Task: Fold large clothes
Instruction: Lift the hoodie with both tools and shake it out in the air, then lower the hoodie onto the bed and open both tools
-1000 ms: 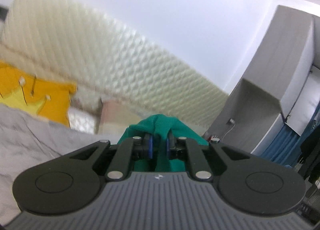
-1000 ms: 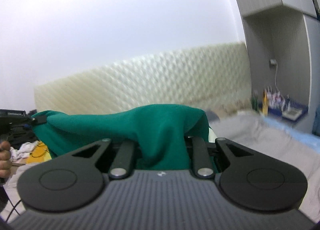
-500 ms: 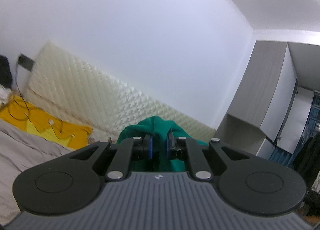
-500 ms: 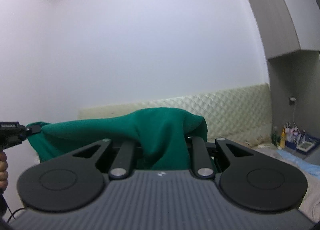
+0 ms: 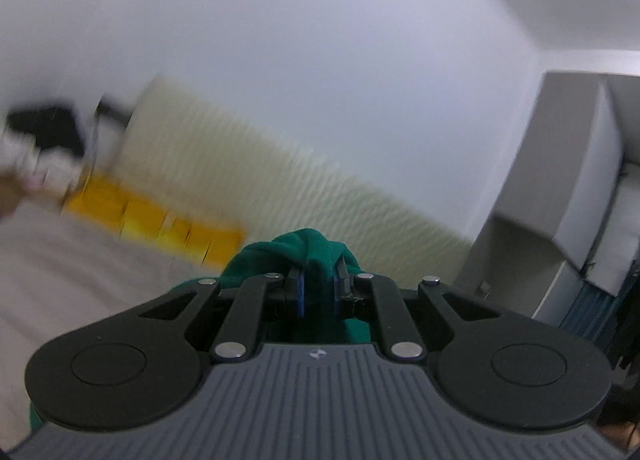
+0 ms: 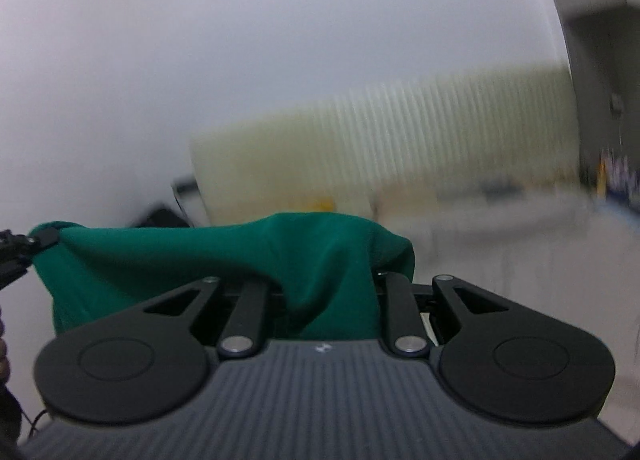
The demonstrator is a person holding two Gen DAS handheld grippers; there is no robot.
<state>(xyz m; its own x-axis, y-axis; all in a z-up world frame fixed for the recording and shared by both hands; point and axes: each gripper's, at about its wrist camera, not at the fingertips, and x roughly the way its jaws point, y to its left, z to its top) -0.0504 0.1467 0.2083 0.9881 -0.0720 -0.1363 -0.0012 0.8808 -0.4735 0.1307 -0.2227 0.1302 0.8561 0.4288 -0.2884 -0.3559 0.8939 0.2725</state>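
A large green garment (image 6: pixel 224 252) hangs stretched in the air between my two grippers. My left gripper (image 5: pixel 319 286) is shut on a bunched corner of the green garment (image 5: pixel 312 248); its blue pads press the cloth. My right gripper (image 6: pixel 328 284) is shut on another part of the garment, which drapes over and hides its fingertips. In the right wrist view the left gripper (image 6: pixel 36 242) shows at the far left, pinching the cloth's other end.
A bed with a grey sheet (image 5: pixel 80 260) lies below, with a yellow cloth (image 5: pixel 152 216) near the cream quilted headboard (image 5: pixel 280 188). A grey wardrobe (image 5: pixel 560 188) stands at the right. A cluttered bedside shelf (image 6: pixel 616 176) sits at the far right. Both views are motion-blurred.
Both grippers have tilted back down with the garment still held; the bed and headboard fill more of each view again, and the right view has swung sideways.
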